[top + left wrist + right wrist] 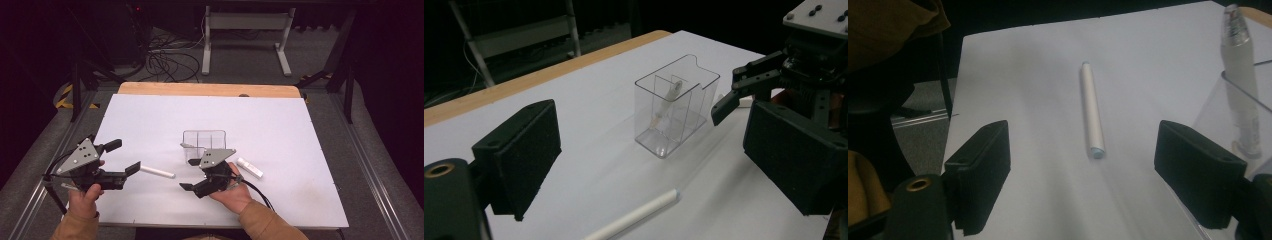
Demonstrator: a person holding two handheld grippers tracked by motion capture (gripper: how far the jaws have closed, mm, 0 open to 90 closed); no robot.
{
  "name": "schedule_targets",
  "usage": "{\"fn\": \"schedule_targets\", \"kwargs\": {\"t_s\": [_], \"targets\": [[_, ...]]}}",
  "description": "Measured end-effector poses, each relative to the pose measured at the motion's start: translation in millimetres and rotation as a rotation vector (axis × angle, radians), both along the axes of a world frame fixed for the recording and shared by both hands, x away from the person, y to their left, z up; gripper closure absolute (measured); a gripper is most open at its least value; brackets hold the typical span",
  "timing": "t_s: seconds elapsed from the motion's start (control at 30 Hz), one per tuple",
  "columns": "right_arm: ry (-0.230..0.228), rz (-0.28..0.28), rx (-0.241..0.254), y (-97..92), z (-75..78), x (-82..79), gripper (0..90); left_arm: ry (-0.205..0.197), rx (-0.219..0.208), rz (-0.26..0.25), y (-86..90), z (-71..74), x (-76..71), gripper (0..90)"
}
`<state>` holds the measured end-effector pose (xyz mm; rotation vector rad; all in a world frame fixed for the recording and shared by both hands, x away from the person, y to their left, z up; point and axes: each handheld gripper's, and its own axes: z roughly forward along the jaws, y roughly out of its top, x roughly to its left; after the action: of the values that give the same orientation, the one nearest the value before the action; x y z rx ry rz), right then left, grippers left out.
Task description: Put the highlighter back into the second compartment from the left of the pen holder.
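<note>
High view first, from left to right: the left gripper (128, 158) is held by a hand (85, 192) above the near left part of the white surface (280, 120), its jaws spread apart with nothing between them. Just to its right a white pen (157, 172) is seen lying flat on the surface, close to the gripper's lower jaw but apart from it. Farther right, the right gripper (190, 174) is held by the other hand (231, 192) near the middle of the near edge; its jaws are likewise spread apart and empty, and are pointed left toward the pen. Directly behind it a clear plastic compartment box (204, 142) is stood upright on the surface. To the right of that gripper a second white pen (249, 167) is laid flat on the surface.

Left gripper view: the white pen (634, 216) is shown low between the open jaws, and the clear box (675, 105) is shown beyond, with a pen leaned inside one of its compartments.

Right gripper view: the white pen (1091, 116) is seen lying lengthwise between the open jaws, untouched, with the box wall (1233, 107) at the right edge.
</note>
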<state>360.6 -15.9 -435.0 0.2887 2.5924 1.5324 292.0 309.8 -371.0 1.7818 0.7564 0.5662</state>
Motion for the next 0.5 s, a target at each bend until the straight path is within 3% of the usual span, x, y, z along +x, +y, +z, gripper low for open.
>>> {"fn": "schedule_targets", "kwargs": {"t_s": [0.5], "targets": [[0.022, -0.008, -0.012, 21.1, -18.1, 9.5, 24.7, 0.003, 0.004, -0.004, -0.2, -0.2, 0.1, 9.0]]}}
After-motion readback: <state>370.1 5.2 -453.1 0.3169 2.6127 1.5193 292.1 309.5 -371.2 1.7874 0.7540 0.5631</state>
